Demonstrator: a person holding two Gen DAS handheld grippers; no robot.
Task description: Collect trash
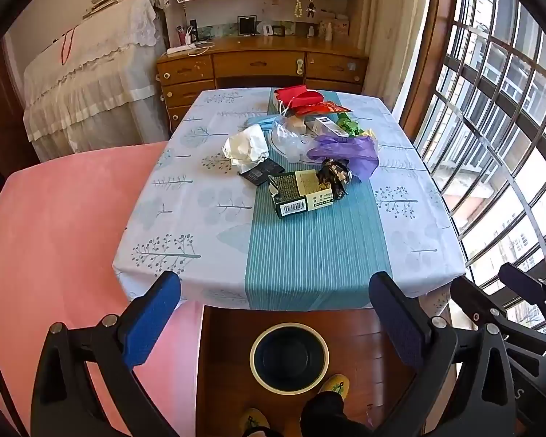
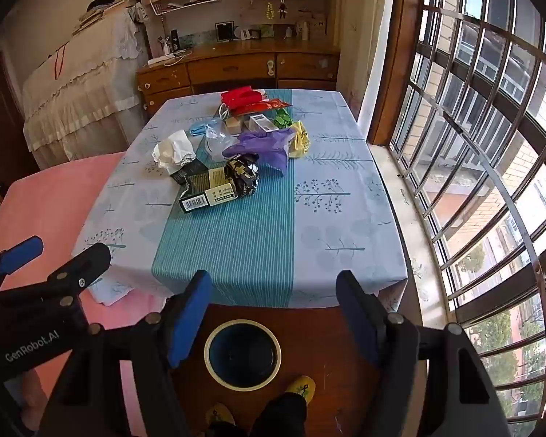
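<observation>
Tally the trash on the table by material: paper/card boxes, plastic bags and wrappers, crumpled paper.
Only what can be told apart; the far pile overlaps.
Boxes: 3 (green box, black box, white box)
Plastic bags/wrappers: 5 (purple bag, clear bag, dark wrapper, green wrapper, red wrapper)
Crumpled paper: 1 (white paper)
Total: 9

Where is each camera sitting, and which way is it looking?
Left wrist: sits on the left gripper, looking down over the table of trash; its open jaws, the right gripper and slippered feet show.
Right wrist: sits on the right gripper, looking the same way; its open jaws, the left gripper and feet show.
Both share: table, trash pile, bin on the floor, window.
</observation>
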